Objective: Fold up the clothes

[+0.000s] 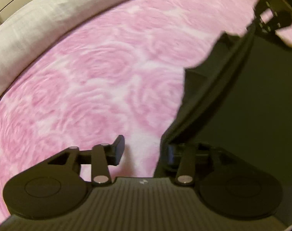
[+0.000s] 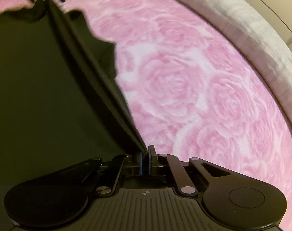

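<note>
Left wrist view: left gripper (image 1: 144, 150), black plastic with ribbed body and round disc housings, jaws parted partway. Left finger (image 1: 119, 148) stands clear over the plush pink blanket with rose swirl pattern (image 1: 92, 80). The right finger is half buried at the edge of the dark olive-black smooth fabric garment (image 1: 242, 105); nothing pinched between the pads as far as visible. Garment fills the right side of the frame, with a long straight hem or fold ridge running from lower centre to upper right and a ragged, wavy edge at its left. The other gripper, blurred, sits at the upper right corner on the same ridge. A pale grey, crinkled textile band (image 1: 30, 25) curves across the upper left.

Right wrist view: right gripper (image 2: 145, 162), with blue-edged pads, is nearly closed, a thin slit between them. The garment's bunched ridge meets the fingertips at lower centre; grip itself can't be confirmed. Garment covers the left half, blanket the right, grey band at upper right. Motion blur throughout.
</note>
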A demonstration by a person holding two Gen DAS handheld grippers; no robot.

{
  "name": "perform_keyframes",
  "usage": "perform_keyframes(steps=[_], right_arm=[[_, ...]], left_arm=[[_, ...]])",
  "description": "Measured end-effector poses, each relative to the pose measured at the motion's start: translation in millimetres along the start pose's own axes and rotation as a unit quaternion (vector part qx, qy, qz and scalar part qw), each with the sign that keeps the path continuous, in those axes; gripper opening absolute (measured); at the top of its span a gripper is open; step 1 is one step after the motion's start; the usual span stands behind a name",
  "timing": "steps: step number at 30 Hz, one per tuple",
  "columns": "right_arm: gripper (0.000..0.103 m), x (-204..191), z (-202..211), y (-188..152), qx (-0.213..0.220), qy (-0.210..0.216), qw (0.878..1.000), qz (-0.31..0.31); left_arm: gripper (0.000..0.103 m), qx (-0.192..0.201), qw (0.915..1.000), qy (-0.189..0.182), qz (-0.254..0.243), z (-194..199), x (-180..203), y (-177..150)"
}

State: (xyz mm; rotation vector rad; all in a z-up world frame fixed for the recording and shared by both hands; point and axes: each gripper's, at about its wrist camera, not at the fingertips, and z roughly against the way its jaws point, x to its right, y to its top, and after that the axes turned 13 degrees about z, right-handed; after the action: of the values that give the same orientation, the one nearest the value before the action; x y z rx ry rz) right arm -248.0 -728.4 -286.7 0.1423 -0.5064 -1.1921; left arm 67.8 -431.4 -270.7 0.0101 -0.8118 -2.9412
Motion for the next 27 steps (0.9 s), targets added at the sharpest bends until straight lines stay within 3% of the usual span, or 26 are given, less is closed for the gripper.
perform_keyframes(steps=[3,8,11,15,19,23,25,27], right_arm=[[0.027,16.1,9.6,-9.7,0.025,-0.019,0.997,-0.074],[0.036,36.6,29.1,-27.3,0.030,-0.034,0.979,-0.199],[0.036,29.6,37.7,-26.0,0.023,-0.061,0.977,-0.203],[0.036,-8.5,52.9,-14.6,0.041,-0.075,0.982,-0.170],[0.037,-63.4,60.8,3.7,0.074,-0.070,0.988,-0.119],[0.037,-100.8,60.8,14.7,0.092,-0.050,0.989,-0.102],[0.037,-113.7,57.8,18.2,0.094,-0.044,0.990,-0.100],[0.037,-123.3,55.9,20.0,0.096,-0.041,0.989,-0.102]], left_arm=[[0.043,0.018,0.9988,-0.016,0.043,13.9,-10.1,-1.5],[0.060,0.033,0.9875,-0.052,0.145,29.8,-35.2,-0.5],[0.063,0.045,0.9827,-0.058,0.170,37.8,-41.7,-0.2],[0.063,0.037,0.9736,-0.094,0.205,47.4,-45.7,0.9],[0.064,0.011,0.9681,-0.113,0.224,49.4,-50.8,8.2],[0.065,0.039,0.9584,-0.130,0.251,63.1,-57.5,15.5],[0.065,0.052,0.9618,-0.109,0.246,72.2,-53.9,16.1],[0.065,0.049,0.9736,-0.087,0.205,77.3,-36.0,11.5]])
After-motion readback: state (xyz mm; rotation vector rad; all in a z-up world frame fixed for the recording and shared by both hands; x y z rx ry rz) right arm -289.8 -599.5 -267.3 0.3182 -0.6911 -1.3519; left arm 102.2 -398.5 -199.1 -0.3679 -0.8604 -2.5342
